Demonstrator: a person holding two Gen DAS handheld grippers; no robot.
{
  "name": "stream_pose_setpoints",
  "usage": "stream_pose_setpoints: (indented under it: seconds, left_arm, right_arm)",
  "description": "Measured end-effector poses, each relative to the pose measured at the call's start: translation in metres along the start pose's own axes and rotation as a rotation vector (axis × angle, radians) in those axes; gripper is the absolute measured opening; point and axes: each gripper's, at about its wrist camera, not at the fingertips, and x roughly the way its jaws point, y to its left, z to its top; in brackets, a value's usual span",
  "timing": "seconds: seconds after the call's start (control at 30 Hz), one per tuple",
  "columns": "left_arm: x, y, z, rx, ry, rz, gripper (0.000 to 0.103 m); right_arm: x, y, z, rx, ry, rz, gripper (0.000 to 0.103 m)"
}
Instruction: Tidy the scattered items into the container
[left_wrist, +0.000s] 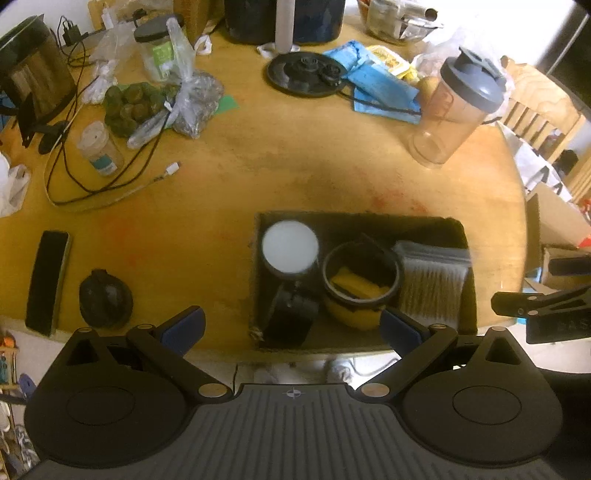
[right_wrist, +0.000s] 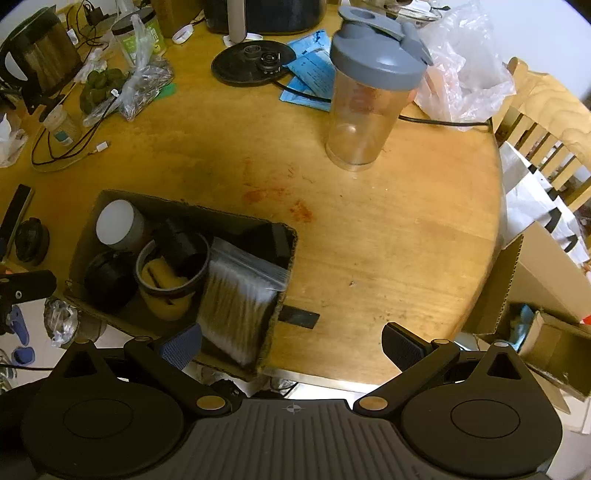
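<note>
Box near the front edge, nearly packed; both grippers empty above it.

The cardboard box (left_wrist: 448, 236) sits on the wooden surface (left_wrist: 295, 158) close to its near edge and holds a white-lidded jar (left_wrist: 290, 246), a dark cup (left_wrist: 360, 275) with a yellow sponge inside, a bag of cotton swabs (left_wrist: 430, 280) and a black round thing below the jar. Left of the box lie a black round lump (left_wrist: 105, 299) and a long black bar (left_wrist: 48, 280), apart from each other; these look like the next things to gather. The left gripper (left_wrist: 291, 325) hangs over the box's near side with jaws released and empty, so it should swing left, straddle the lump squarely and close low. The right gripper (right_wrist: 291, 345) is likewise released, holding nothing.
</note>
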Motion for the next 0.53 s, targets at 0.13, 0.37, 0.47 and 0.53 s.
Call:
stream_pose_setpoints:
  seconds: [0.13,0.37,0.47,0.53]
  left_arm:
    - [0.002,-0.003,-0.001,-0.032,0.013,0.025,0.103]
    - [0.012,0.012,0.013,-0.074,0.019,0.019,0.103]
    - [0.019,0.018,0.017,-0.073,0.032,-0.042,0.103]
    - [0.023,0.022,0.022,-0.060,0.036,-0.086,0.103]
  right_arm:
    - [0.005,-0.008,-0.004,-0.007,0.019,0.021,0.103]
    - [0.009,-0.007,-0.003,-0.027,0.036,0.009,0.103]
    - [0.009,-0.005,0.000,-0.026,0.041,-0.014,0.103]
    - [0.009,-0.007,0.002,-0.007,0.045,-0.029,0.103]
